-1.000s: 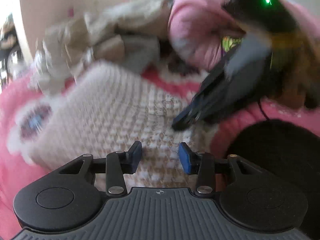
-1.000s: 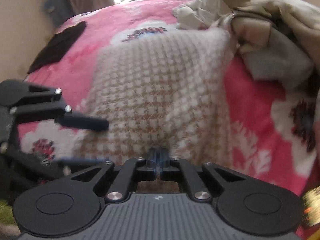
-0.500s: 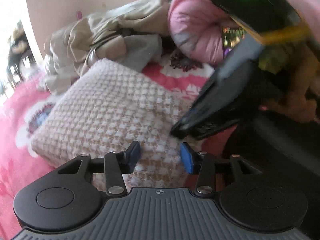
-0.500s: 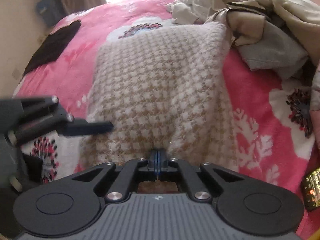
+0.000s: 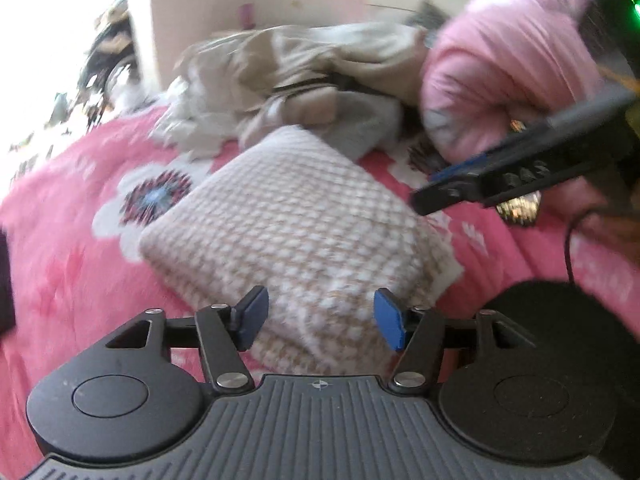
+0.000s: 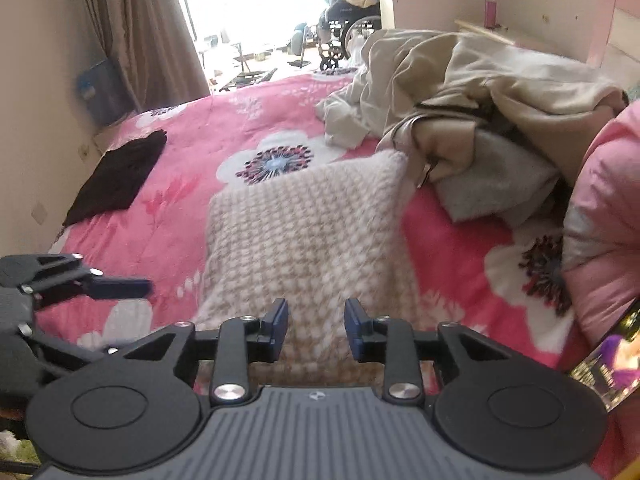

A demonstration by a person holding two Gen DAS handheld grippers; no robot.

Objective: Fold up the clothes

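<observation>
The left claw [image 5: 318, 316] stands wide, its jaws having just been opening, with nothing pressed between the blue pads [image 5: 387, 318]. Just ahead of and below it lies the folded knit sweater [image 5: 296, 224], flat on the pink flowered bedspread [image 5: 72, 248]. The right claw [image 6: 316, 326] is parted more narrowly, its jaws also just opened, and grips nothing; the same sweater [image 6: 308, 236] lies straight ahead of it. Beyond the sweater, ahead and to the right of that claw, sits a heap of beige and grey clothes [image 6: 472, 92]. Far ahead to its left lies a folded dark garment [image 6: 116, 178]. No containers show.
</observation>
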